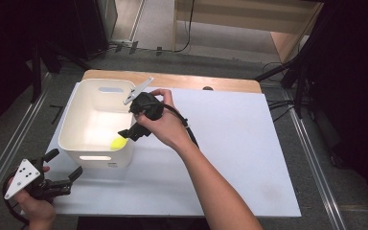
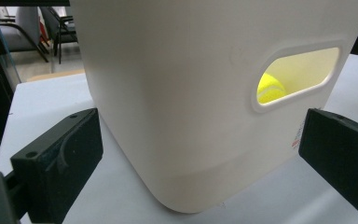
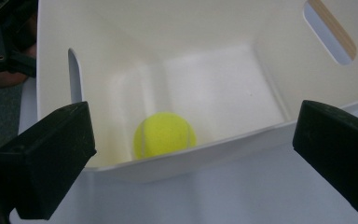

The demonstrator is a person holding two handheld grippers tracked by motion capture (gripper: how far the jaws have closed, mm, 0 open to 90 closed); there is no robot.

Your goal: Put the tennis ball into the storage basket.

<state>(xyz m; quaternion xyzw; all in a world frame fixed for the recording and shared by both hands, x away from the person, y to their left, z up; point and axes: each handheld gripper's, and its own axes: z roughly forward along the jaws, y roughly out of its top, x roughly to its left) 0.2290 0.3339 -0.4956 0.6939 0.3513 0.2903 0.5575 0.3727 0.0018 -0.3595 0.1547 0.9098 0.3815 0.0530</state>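
- High view: the yellow ball (image 1: 118, 142) lies in the white bin (image 1: 72, 129) on the counter (image 1: 230, 143); right tool (image 1: 130, 132) hangs over the rim, left tool (image 1: 63, 168) nearby.
- Left gripper view: left tool (image 2: 200, 154) spread, empty; fuzzy ball (image 2: 270, 88) glows through the bin's handle slot.
- Right gripper view: right tool (image 3: 193, 163) spread wide, empty; ball (image 3: 164, 134) sits in a bottom corner, pale seam showing.

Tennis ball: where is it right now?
The tennis ball lies on the floor of the white bin, against its near wall, below the open right gripper.

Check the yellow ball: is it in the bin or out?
In. The ball lies on the floor of the white bin, near one wall; it also shows through the handle slot. No claw touches it.
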